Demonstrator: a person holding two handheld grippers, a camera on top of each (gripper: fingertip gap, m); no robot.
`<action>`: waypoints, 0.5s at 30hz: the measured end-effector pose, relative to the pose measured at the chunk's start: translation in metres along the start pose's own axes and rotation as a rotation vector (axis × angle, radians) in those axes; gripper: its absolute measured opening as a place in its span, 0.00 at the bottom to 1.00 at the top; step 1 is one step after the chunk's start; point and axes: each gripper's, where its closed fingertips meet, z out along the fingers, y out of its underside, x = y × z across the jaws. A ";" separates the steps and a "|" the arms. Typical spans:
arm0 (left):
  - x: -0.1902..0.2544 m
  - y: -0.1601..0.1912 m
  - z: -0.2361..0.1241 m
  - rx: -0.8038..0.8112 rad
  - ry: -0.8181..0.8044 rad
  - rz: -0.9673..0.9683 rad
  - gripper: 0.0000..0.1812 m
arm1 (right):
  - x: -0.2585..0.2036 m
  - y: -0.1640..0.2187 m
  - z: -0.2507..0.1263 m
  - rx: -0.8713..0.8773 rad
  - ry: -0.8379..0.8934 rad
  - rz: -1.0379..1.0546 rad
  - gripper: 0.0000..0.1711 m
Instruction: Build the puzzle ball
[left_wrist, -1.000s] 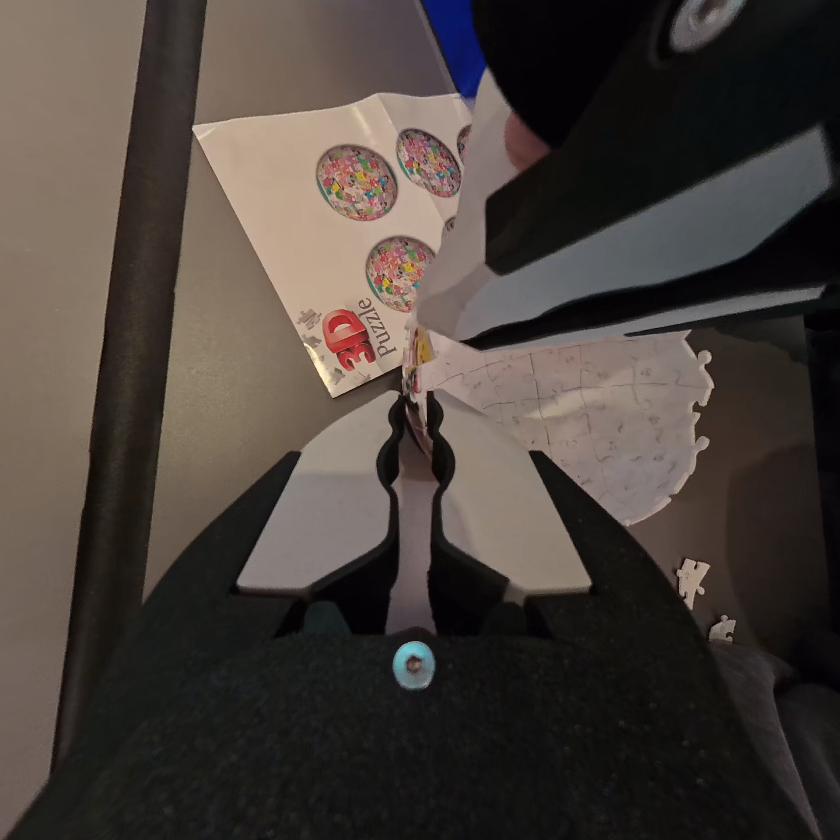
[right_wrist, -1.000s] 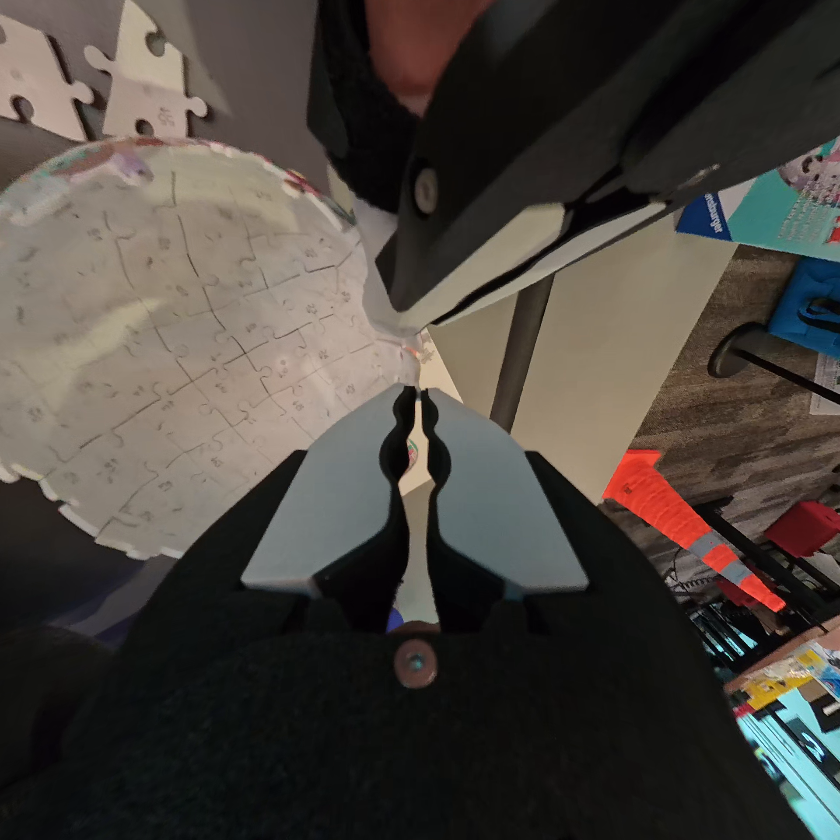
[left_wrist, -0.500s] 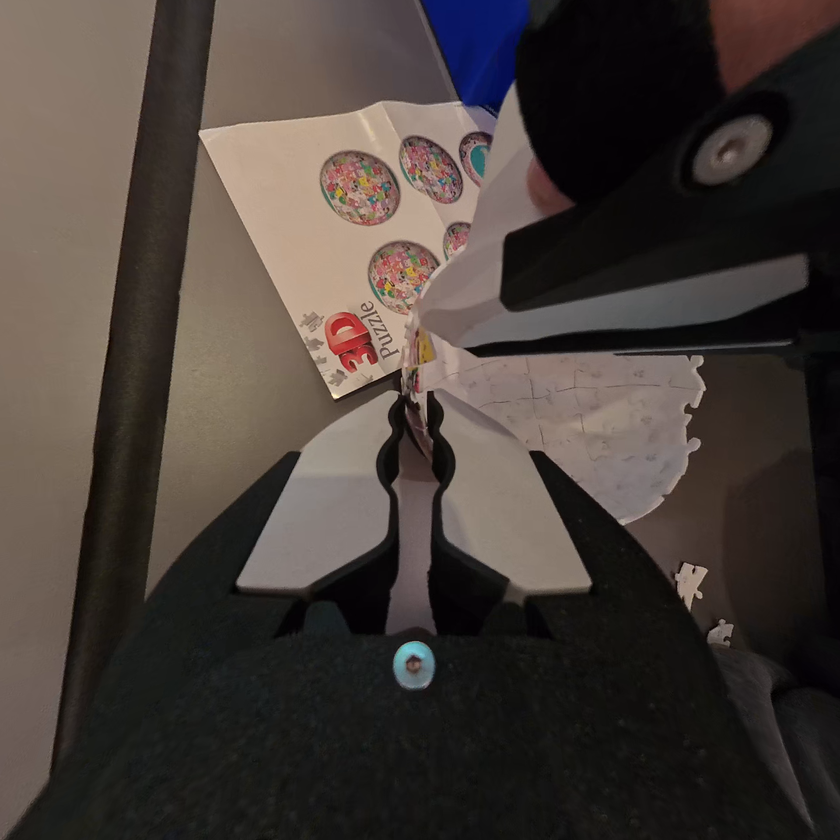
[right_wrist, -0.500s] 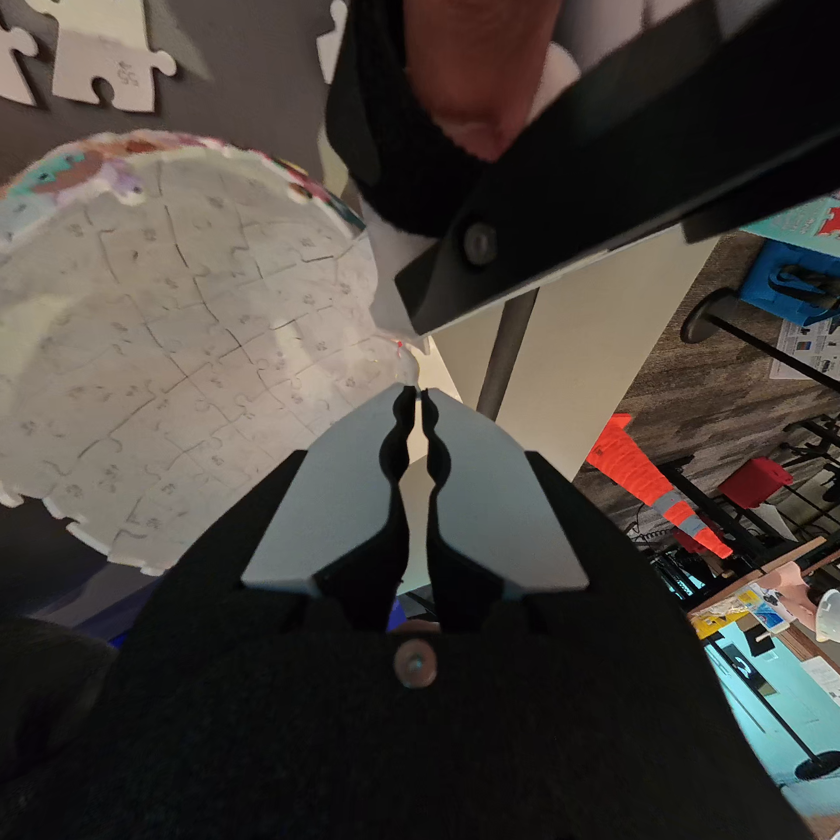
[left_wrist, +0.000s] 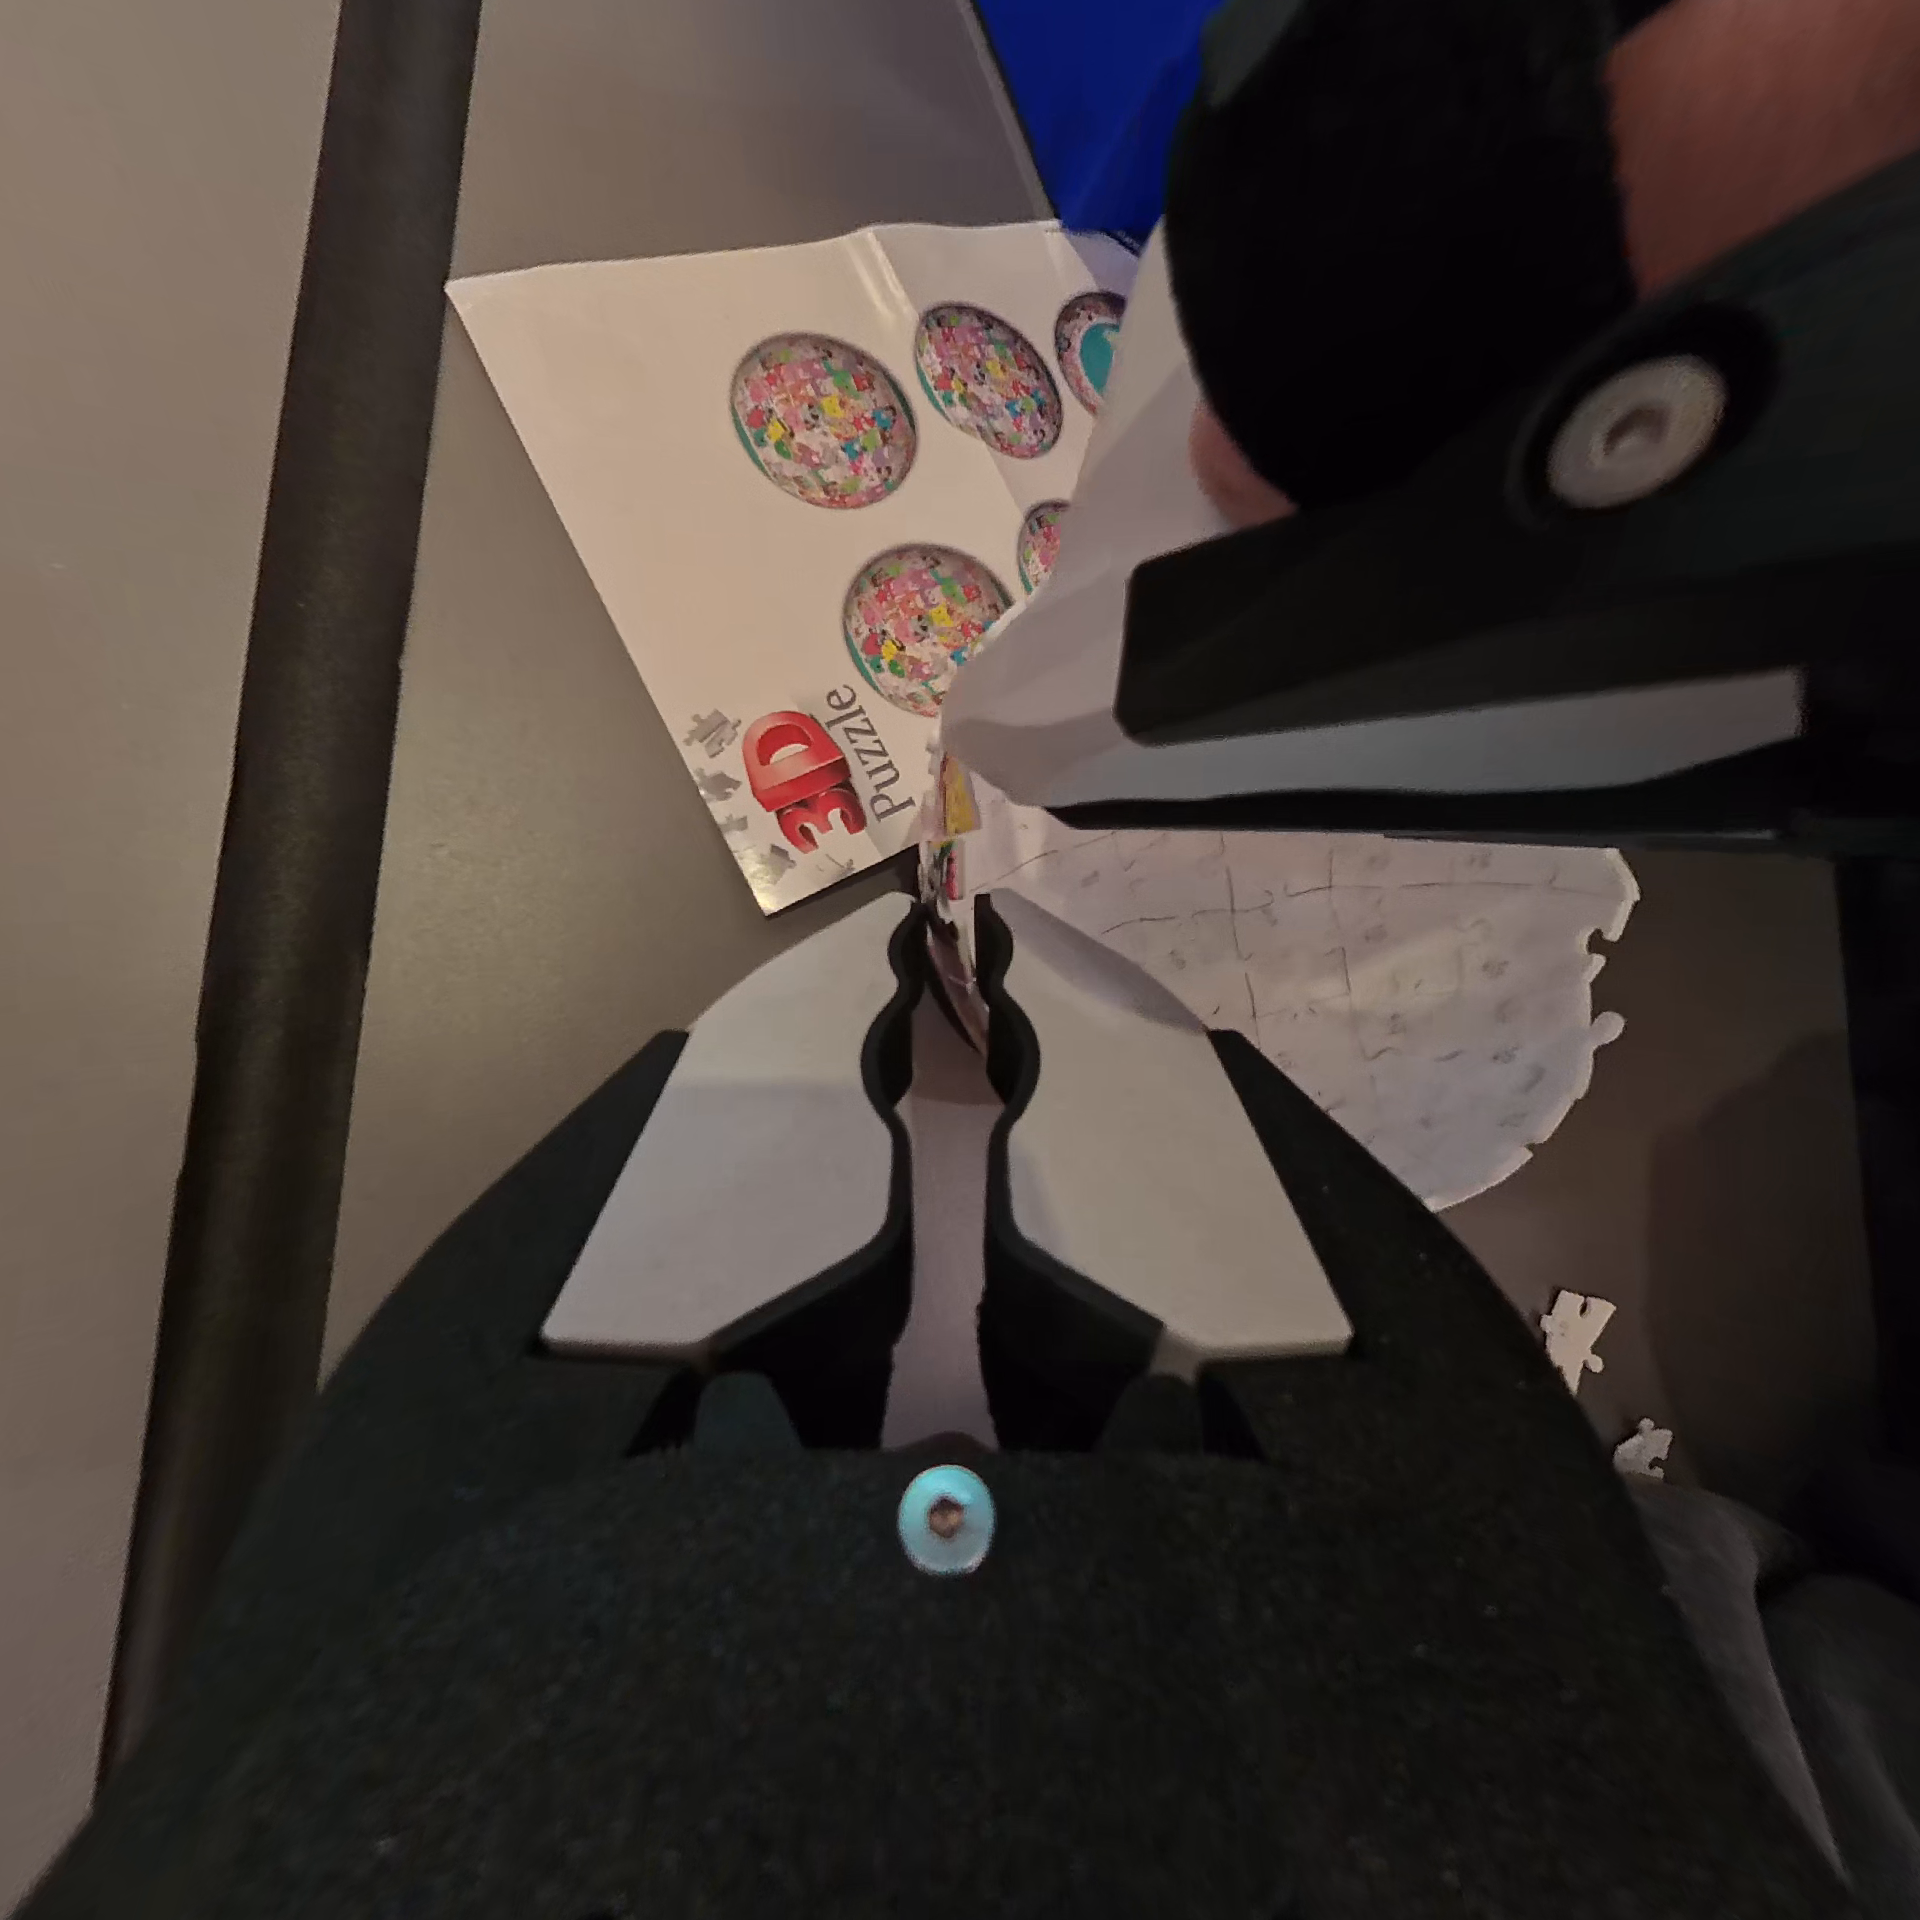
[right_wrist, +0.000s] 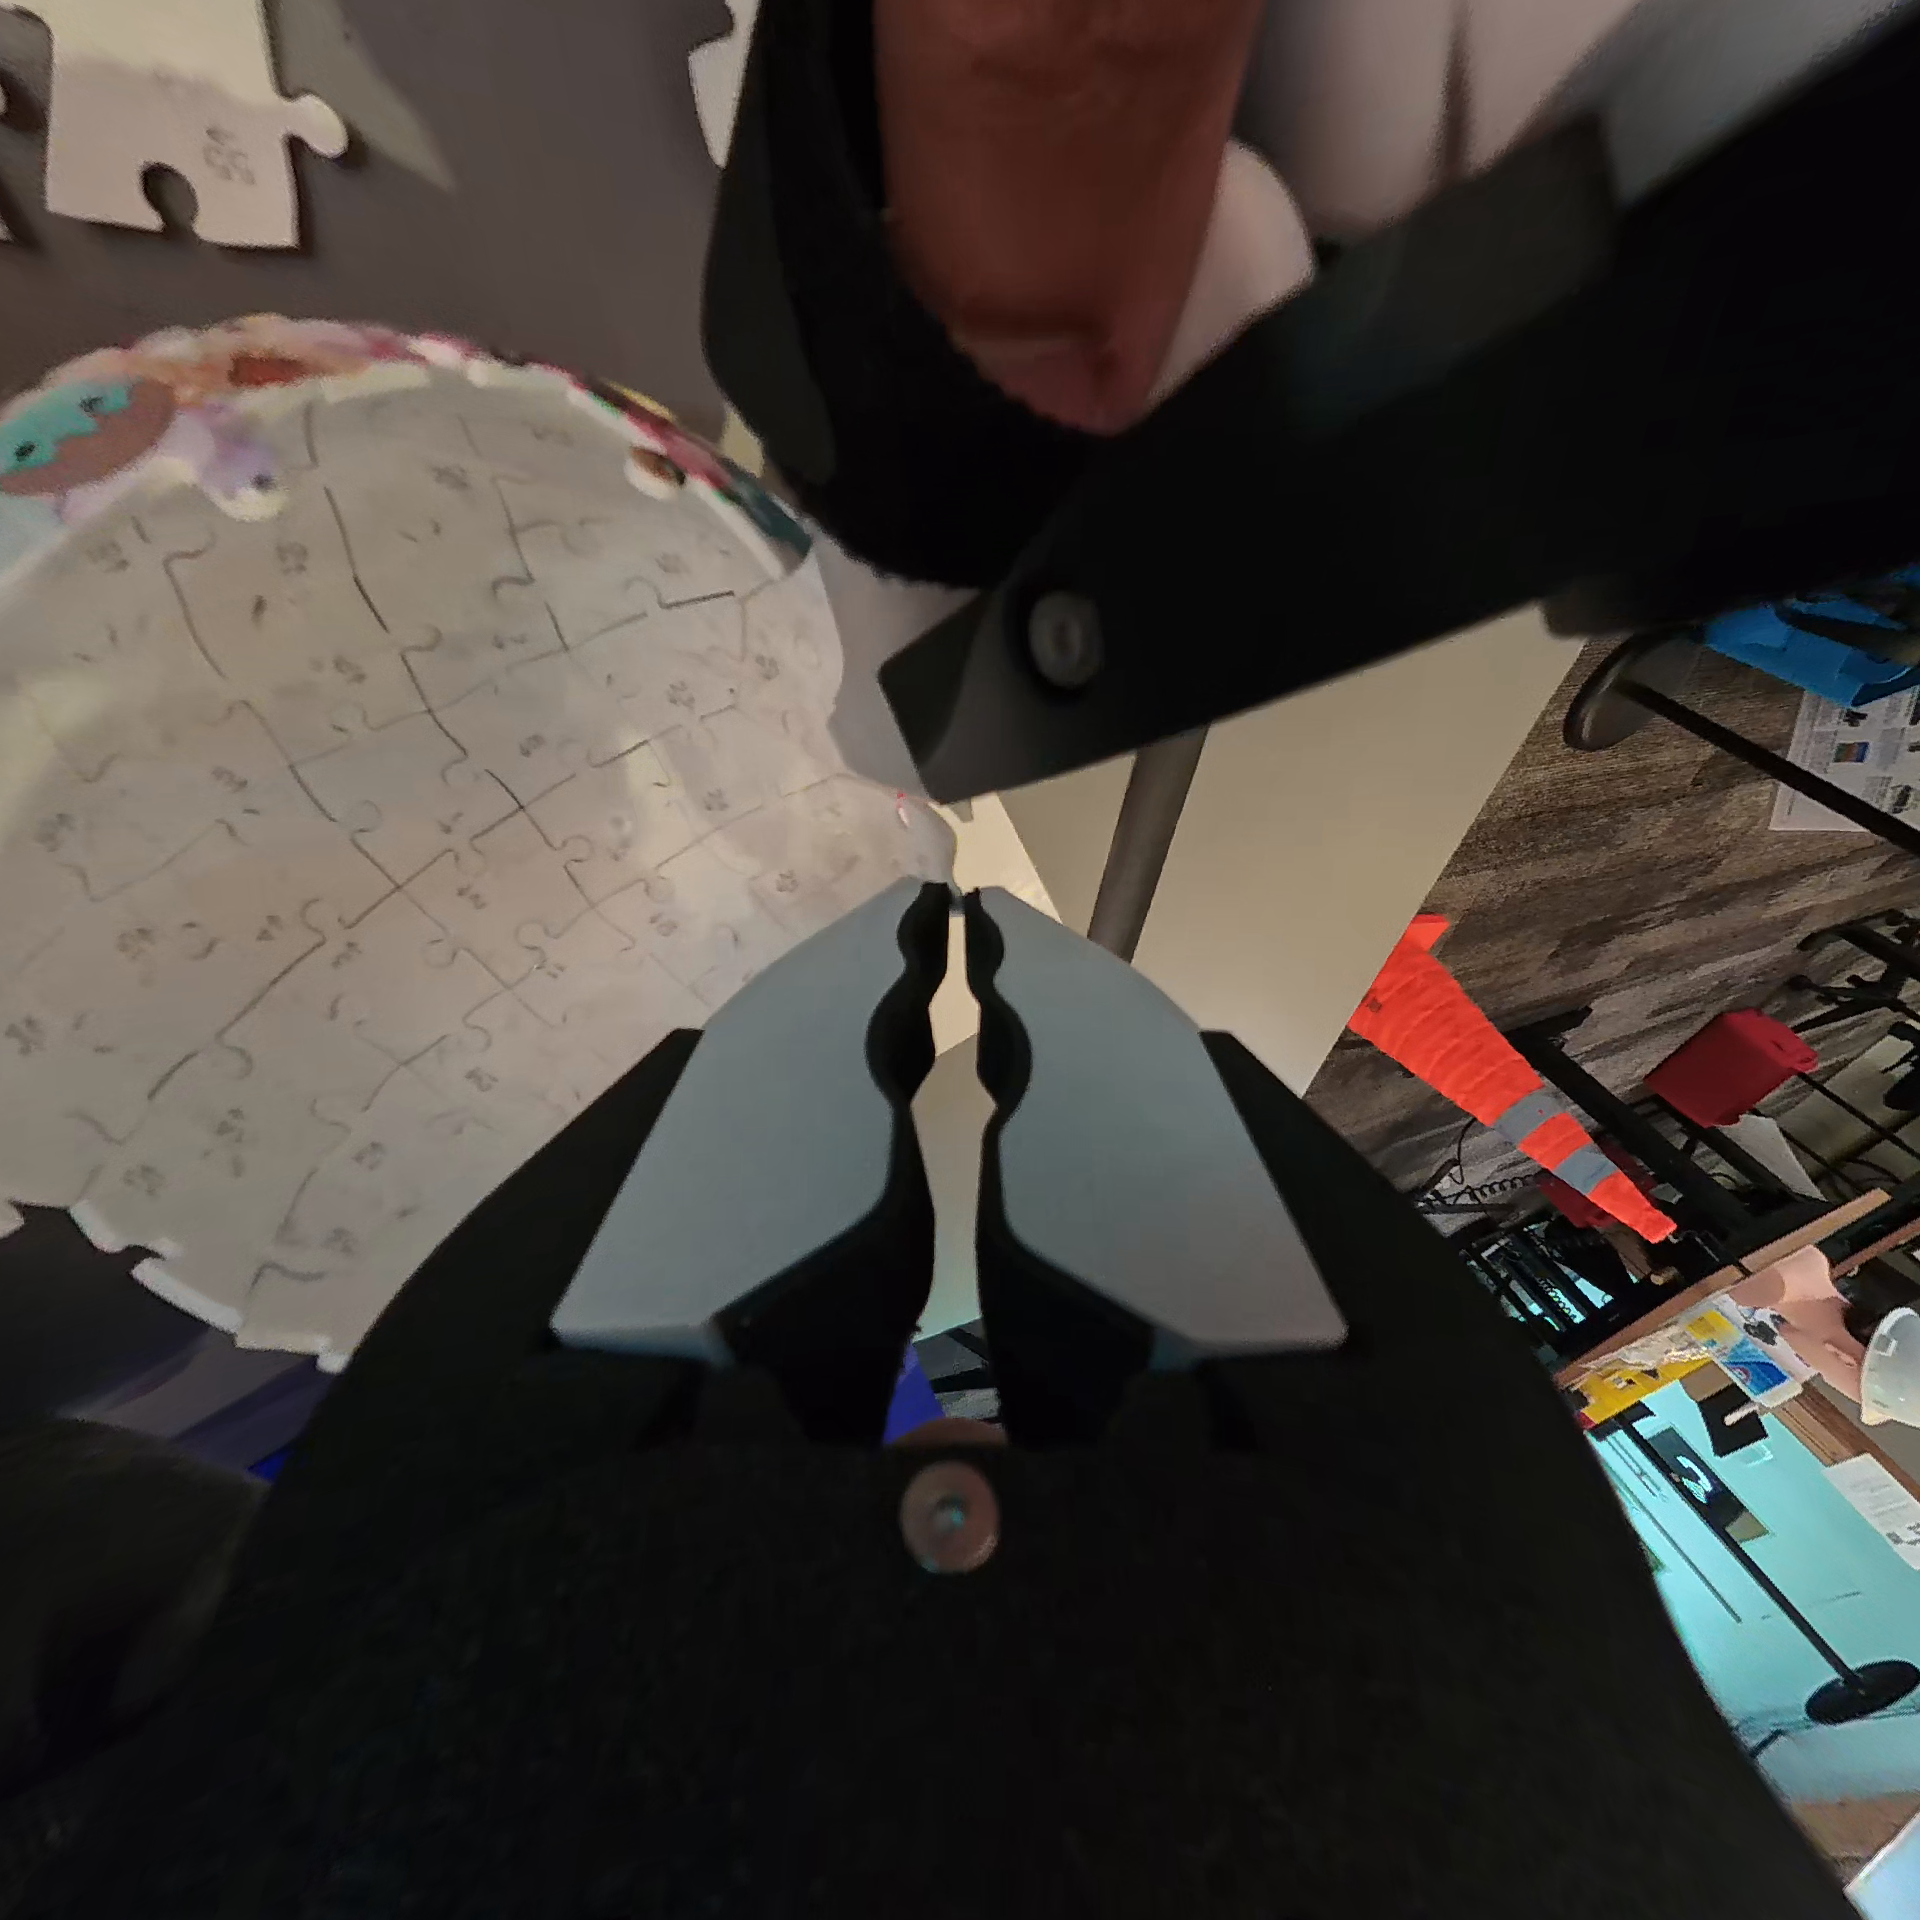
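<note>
The half-built puzzle ball (left_wrist: 1403, 997) is a curved shell with its white inner side towards me and colourful print on the outside. My left gripper (left_wrist: 951, 930) is shut on the shell's rim. My right gripper (left_wrist: 961, 738) comes in from the upper right, its tips meeting the same rim just beyond the left tips. In the right wrist view the shell (right_wrist: 364, 831) fills the left side. There my right gripper (right_wrist: 948, 899) is shut on a thin white edge at the rim. Whether that edge is a separate piece I cannot tell. The left gripper (right_wrist: 920, 779) reaches in from above right.
A folded instruction sheet (left_wrist: 748, 499) lies on the dark table beyond the grippers. Loose white pieces (left_wrist: 1579, 1335) lie at the right, and others (right_wrist: 197, 156) beyond the shell. A black pole (left_wrist: 301, 623) runs along the left. An orange cone (right_wrist: 1486, 1081) stands on the floor below. The tips of both grippers are at nearly the same place.
My right gripper has swung from a steep slant to nearly level, bringing the hand into the left view. The shell has turned a little. Both grippers stay shut on the rim.
</note>
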 end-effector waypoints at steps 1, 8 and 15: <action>0.000 0.000 0.000 -0.001 -0.001 0.000 0.04 | 0.000 0.000 0.000 -0.003 0.001 0.000 0.02; 0.000 -0.002 0.001 0.006 -0.001 0.000 0.04 | 0.001 0.000 0.000 -0.007 0.000 0.010 0.02; 0.000 -0.010 0.000 0.039 -0.010 0.007 0.05 | 0.001 0.000 0.000 0.006 -0.011 0.033 0.02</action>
